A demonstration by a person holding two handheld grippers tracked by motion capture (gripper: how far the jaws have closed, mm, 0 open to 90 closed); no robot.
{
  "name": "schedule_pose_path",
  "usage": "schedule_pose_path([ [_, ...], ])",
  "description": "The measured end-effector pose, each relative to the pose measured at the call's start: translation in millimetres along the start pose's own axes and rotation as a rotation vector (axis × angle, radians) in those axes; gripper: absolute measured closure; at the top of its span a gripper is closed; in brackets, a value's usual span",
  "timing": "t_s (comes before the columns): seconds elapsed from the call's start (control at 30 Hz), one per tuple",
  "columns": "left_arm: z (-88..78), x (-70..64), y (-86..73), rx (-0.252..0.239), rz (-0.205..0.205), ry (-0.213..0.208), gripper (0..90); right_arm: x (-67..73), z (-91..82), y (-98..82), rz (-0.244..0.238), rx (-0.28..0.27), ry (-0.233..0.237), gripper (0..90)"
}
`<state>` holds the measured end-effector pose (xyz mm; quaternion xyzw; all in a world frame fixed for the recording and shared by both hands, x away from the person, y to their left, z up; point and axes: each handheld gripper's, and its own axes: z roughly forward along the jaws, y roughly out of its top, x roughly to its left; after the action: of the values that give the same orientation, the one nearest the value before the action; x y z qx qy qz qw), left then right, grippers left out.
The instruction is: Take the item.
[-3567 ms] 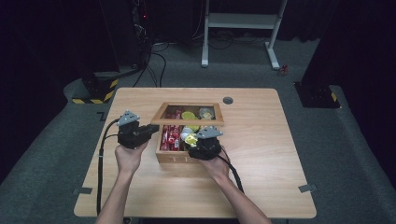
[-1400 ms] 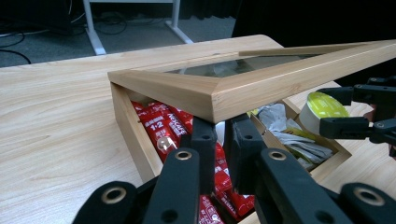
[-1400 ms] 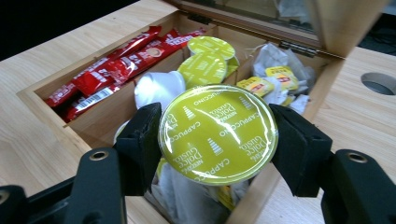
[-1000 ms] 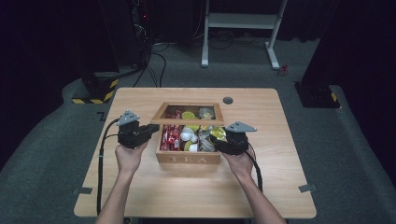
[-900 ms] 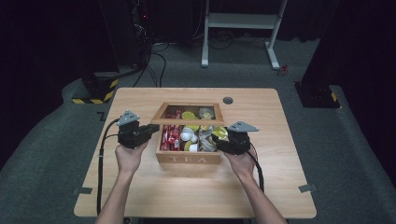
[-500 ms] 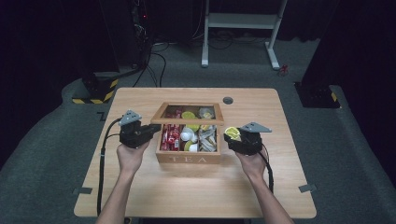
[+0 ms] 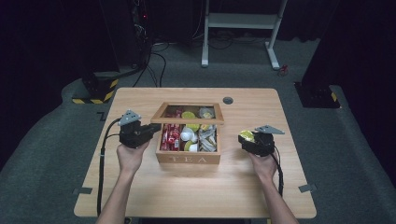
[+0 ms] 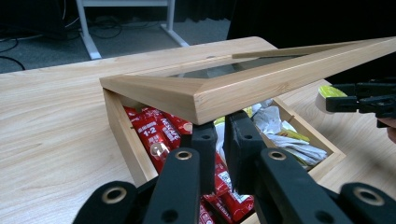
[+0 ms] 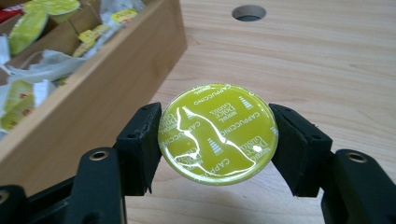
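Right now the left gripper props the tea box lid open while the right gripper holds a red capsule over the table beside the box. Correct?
Not quite: the capsule is yellow-green, as the right gripper view shows. The rest stands: the left gripper props the lid, and the right gripper holds it over the table beside the box.

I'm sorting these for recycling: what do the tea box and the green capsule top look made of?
The tea box looks like pale unfinished or matt wood, with visible grain; its lid seems to frame a clear pane, glass or plastic. The capsule top looks like glossy printed foil or plastic film, judging by its sharp reflections.
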<state>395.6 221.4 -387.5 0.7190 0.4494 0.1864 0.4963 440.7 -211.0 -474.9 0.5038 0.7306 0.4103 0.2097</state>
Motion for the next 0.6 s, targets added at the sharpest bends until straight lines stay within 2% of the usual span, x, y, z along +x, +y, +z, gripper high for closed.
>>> schedule_pose_path([
  [0.33, 0.4, -2.0, -0.3, -0.003, 0.005, 0.000, 82.7, -17.7, 4.7, -9.3, 0.050, 0.019, -0.027, 38.2],
  [0.4, 0.8, -3.0, -0.7, 0.002, 0.008, -0.001, 82.7, -21.2, 6.7, -15.6, 0.038, 0.031, -0.049, 38.2],
  [0.53, 0.1, -5.5, -1.0, 0.005, 0.008, -0.006, 82.7, -22.4, 7.0, -22.6, 0.054, 0.045, -0.053, 38.2],
  [0.6, -0.2, -5.4, -0.9, 0.006, 0.007, -0.008, 82.9, -24.9, 7.0, -25.2, 0.045, 0.049, -0.059, 38.2],
])
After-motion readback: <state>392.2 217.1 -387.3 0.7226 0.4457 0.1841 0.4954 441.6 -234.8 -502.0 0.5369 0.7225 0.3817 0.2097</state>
